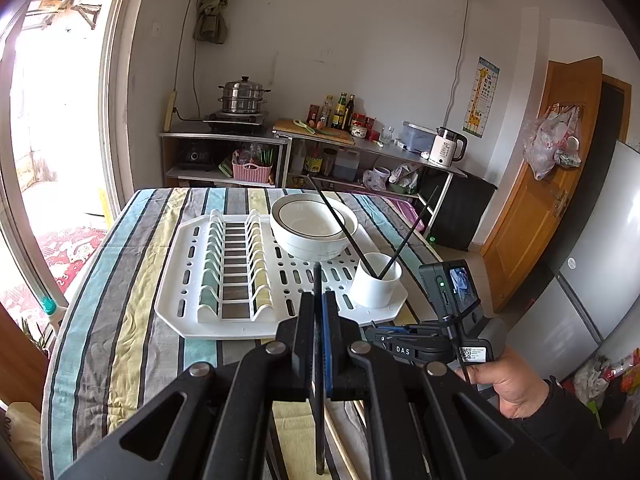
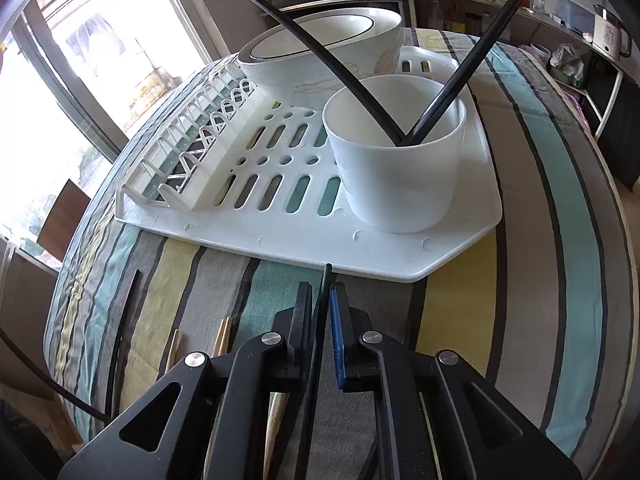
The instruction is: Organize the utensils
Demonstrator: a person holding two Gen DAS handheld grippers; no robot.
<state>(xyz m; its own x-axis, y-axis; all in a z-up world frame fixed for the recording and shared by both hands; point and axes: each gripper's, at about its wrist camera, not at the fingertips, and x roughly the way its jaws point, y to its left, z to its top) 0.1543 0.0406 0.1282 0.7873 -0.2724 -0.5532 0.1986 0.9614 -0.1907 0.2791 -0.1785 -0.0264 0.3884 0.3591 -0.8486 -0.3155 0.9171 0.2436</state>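
Note:
A white cup (image 1: 376, 282) (image 2: 400, 160) stands on the front right corner of a white dish rack (image 1: 192, 312) (image 2: 312, 240) and holds two black chopsticks (image 1: 340, 220) (image 2: 452, 92), crossed. My left gripper (image 1: 319, 300) is shut on a black chopstick (image 1: 318, 380), held upright above the table, just before the rack. My right gripper (image 2: 321, 292) (image 1: 452, 332) is shut on another black chopstick (image 2: 316, 360), low over the cloth in front of the cup.
Stacked white bowls (image 1: 314, 226) (image 2: 340, 52) sit on the rack behind the cup. Several wooden chopsticks (image 2: 222, 338) and a black one (image 2: 120, 340) lie on the striped tablecloth (image 1: 120, 320). Shelves with kitchenware stand behind the table.

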